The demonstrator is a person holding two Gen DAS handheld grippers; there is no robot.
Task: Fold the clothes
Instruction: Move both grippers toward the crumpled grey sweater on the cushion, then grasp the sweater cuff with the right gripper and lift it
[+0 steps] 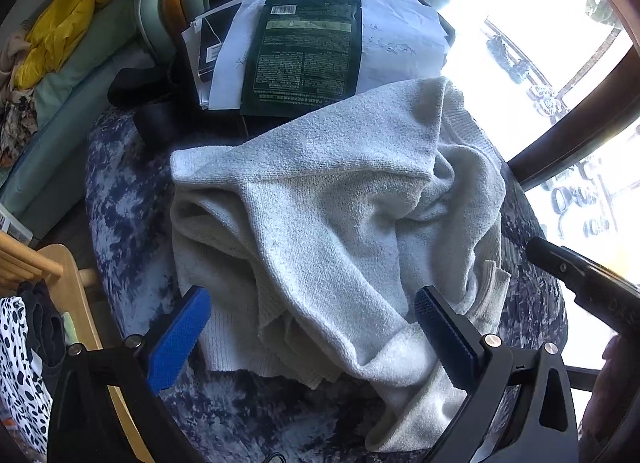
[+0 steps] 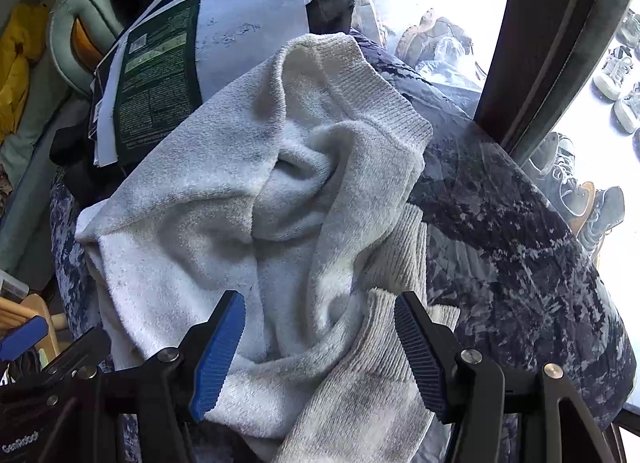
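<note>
Between the blue pads of both tongs, a crumpled white sweater is seen, heaped on a seat covered in blue-and-white mottled fabric. The left gripper is held wide open above the garment's near edge; nothing is gripped, and whether its pads touch the cloth cannot be told. The right gripper is likewise spread wide, with a ribbed cuff and a twisted fold lying between its pads, yet nothing is pinched. Both tongs are pointed steeply down at the heap. Beyond the fingertips, at the far side of the sweater, a dark green printed packet is laid over a stack of white papers; the sweater's far edge is drawn up against them. Left of the left gripper, a wooden frame and a black-spotted white cloth are visible. Right of the right gripper, past a dark wooden post, sneakers are seen on a bright floor.
</note>
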